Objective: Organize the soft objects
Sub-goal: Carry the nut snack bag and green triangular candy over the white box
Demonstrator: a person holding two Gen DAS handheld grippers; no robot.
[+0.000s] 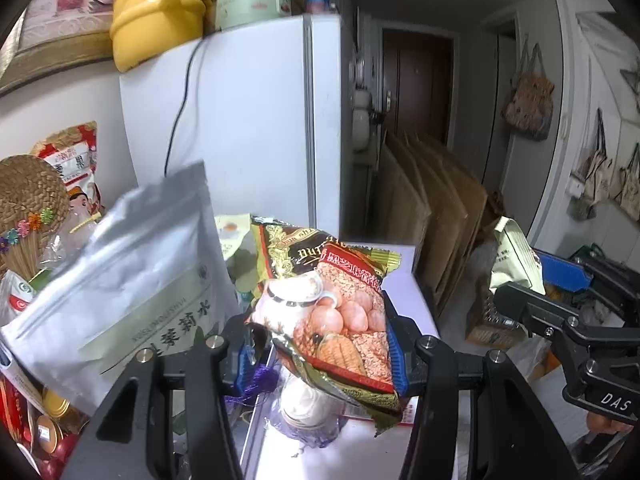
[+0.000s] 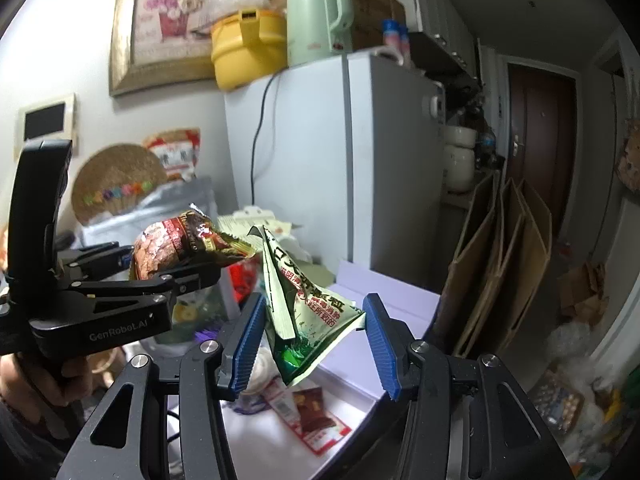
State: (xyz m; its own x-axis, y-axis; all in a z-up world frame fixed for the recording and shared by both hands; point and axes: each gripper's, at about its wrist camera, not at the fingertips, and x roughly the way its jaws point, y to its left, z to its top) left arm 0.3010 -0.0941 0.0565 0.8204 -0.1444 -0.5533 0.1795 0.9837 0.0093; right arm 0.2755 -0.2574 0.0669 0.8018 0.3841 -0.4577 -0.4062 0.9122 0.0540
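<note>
Supporting surface: a white flat tabletop (image 2: 360, 396) set against the side of a white refrigerator (image 2: 304, 152). Lying directly on it: a flat red-and-brown printed sachet (image 2: 316, 420), and a round white lidded container (image 1: 308, 408) beside a purple tinsel tuft (image 1: 260, 380)

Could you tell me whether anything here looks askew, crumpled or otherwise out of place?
Both held packets look crumpled. The left tool grips a red-and-gold snack bag that hangs tilted, and the right tool grips a folded pale green packet. Nothing looks spilled.
</note>
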